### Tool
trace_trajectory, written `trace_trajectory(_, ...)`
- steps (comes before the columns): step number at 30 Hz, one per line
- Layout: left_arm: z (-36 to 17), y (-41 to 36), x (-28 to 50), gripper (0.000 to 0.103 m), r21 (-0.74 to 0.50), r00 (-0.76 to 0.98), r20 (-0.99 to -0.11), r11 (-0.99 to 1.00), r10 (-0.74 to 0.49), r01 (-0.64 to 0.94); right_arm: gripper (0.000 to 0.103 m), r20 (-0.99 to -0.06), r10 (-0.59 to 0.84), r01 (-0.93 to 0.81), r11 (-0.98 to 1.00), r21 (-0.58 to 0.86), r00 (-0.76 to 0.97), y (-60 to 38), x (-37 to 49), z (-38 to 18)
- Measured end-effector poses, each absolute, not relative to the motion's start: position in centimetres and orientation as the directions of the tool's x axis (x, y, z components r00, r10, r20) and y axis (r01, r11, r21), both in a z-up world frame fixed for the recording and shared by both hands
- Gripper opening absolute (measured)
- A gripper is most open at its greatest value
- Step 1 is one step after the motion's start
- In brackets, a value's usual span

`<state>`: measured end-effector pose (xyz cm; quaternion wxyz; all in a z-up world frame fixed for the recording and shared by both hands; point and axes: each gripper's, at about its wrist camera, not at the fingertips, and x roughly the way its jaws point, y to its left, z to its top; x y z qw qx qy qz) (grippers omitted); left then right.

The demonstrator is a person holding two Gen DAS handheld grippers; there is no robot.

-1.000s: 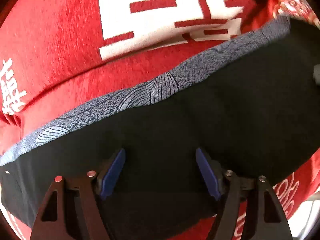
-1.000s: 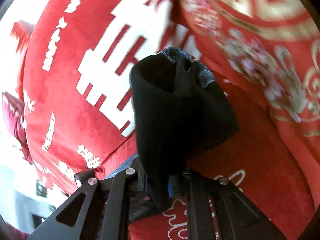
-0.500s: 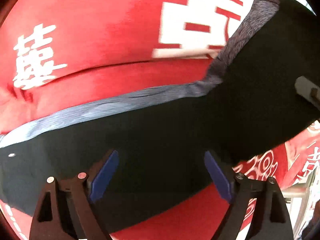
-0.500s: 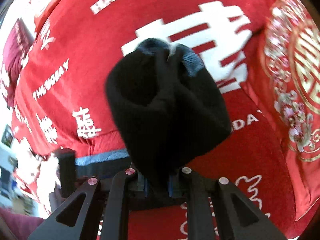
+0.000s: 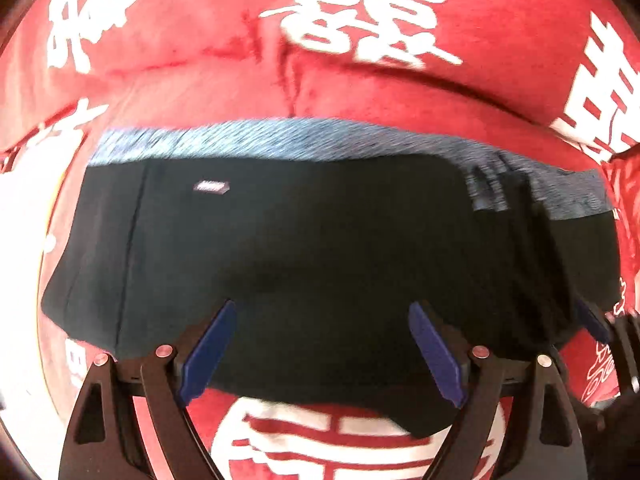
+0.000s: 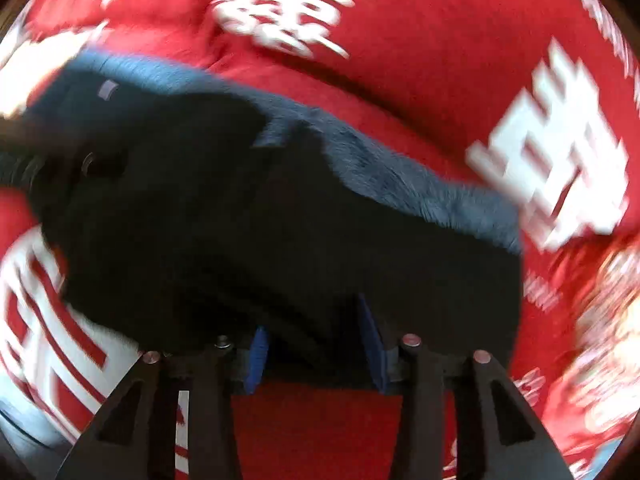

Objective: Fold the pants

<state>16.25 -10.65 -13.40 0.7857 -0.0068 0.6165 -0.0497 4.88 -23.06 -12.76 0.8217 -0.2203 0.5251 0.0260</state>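
The black pants (image 5: 320, 240) with a grey-blue patterned waistband (image 5: 280, 140) lie folded on a red blanket (image 5: 200, 60). My left gripper (image 5: 320, 348) is open, its blue pads (image 5: 206, 348) spread over the near edge of the pants. In the right wrist view the pants (image 6: 260, 220) lie flat and blurred. My right gripper (image 6: 316, 348) has its jaws parted, with the near hem of the pants lying between the blue pads (image 6: 372, 344). The right gripper's tip shows in the left wrist view (image 5: 600, 324).
The red blanket carries large white characters (image 5: 360, 12) and gold patterns (image 6: 608, 320). A white character panel (image 5: 328, 440) lies just in front of the pants.
The right gripper has laid the bunched pants leg down over the rest and its jaws have parted. The left gripper has swung so that the waistband now runs level across its view.
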Motion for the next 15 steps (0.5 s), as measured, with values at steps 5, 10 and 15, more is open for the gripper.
trace_trajectory(5,-12.3,-11.1,16.2,0.089,-0.16,0.222,-0.96,0.984,-0.173,0.078,0.058,-0.896,0.218,-0.222,0.965,0.139,0.386,-27.0,2.7,-8.9)
trace_trajectory(10,-10.0,-15.8,16.9,0.089,-0.287,0.214,-0.923,0.941,-0.321,0.177,0.058,-0.78,0.474,0.212,0.782,0.586,0.409,-36.8,3.1,-10.9)
trace_trajectory(15,-10.9,-20.8,17.7,0.089,-0.319,0.155,-0.917,0.909,-0.367,0.266,0.058,-0.655,0.582,0.352,0.556,0.753,0.482,-41.4,2.8,-13.7)
